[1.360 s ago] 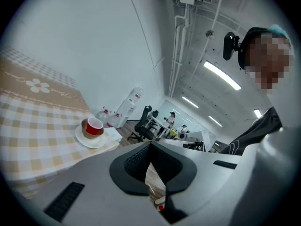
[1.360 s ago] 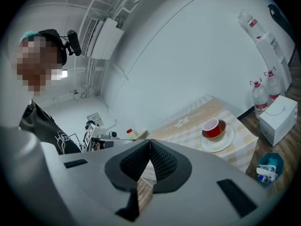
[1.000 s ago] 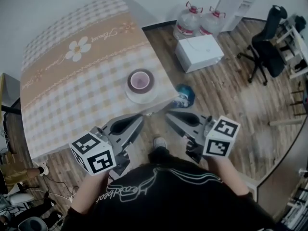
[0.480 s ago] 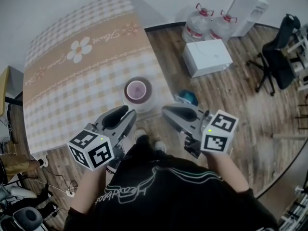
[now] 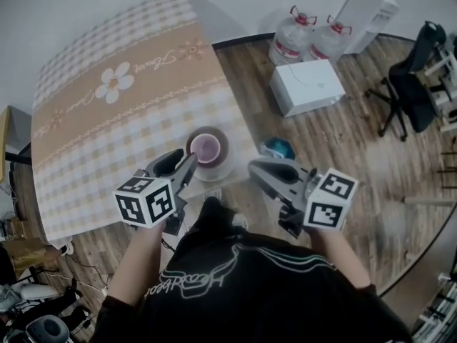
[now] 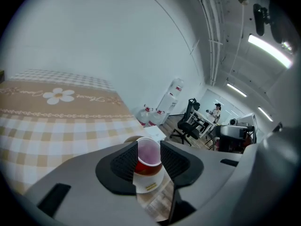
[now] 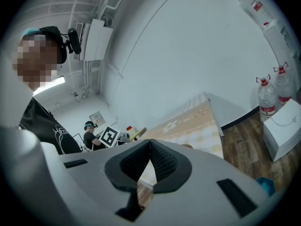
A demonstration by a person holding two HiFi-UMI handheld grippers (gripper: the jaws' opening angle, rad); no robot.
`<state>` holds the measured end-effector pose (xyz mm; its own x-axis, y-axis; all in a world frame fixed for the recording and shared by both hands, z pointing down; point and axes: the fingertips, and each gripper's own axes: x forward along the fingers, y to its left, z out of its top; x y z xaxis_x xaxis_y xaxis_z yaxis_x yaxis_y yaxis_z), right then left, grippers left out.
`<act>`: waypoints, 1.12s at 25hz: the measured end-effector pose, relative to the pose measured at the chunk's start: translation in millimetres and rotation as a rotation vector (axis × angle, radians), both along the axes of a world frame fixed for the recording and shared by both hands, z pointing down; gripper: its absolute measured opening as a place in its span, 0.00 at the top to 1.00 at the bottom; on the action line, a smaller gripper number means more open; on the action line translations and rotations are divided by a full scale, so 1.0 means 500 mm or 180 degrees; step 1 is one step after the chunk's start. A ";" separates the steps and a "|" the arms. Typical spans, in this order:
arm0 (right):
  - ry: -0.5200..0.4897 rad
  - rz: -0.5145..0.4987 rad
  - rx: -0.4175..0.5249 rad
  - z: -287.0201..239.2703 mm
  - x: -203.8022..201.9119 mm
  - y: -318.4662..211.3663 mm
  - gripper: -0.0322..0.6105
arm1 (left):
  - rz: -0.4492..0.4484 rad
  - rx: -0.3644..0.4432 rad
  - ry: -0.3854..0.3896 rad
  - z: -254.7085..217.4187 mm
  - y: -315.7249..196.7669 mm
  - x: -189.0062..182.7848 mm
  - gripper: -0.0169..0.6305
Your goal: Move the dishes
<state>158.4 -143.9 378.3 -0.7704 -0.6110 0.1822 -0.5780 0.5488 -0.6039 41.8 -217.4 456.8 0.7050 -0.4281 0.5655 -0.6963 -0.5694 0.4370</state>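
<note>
Approach step; left gripper point(image 5: 190, 163) jaws apart, empty, framing cup point(image 5: 206, 147) on saucer point(image 5: 216, 171); right gripper point(image 5: 254, 168) jaws pressed together, empty; next: straddle cup, then close.

One table point(image 5: 107, 134) carries one cup point(image 5: 206, 147) and one plate point(image 5: 220, 168). The floor holds two water jugs point(image 5: 288, 36) point(image 5: 328, 38), one white box point(image 5: 308, 86) and one office chair point(image 5: 405, 84).

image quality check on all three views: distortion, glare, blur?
Head view: heavy fisheye, the table edges bow, light even, no obvious motion blur. Left gripper view: dark round vignette, ceiling strip light blown out, the cup sharp. Right gripper view: same vignette, water bottles bent near the rim, no glare.
</note>
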 end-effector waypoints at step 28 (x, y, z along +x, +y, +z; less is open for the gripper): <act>-0.0055 0.0210 -0.0270 0.059 0.017 -0.026 0.93 | 0.0165 -0.0360 -0.0264 0.101 -0.053 0.034 0.93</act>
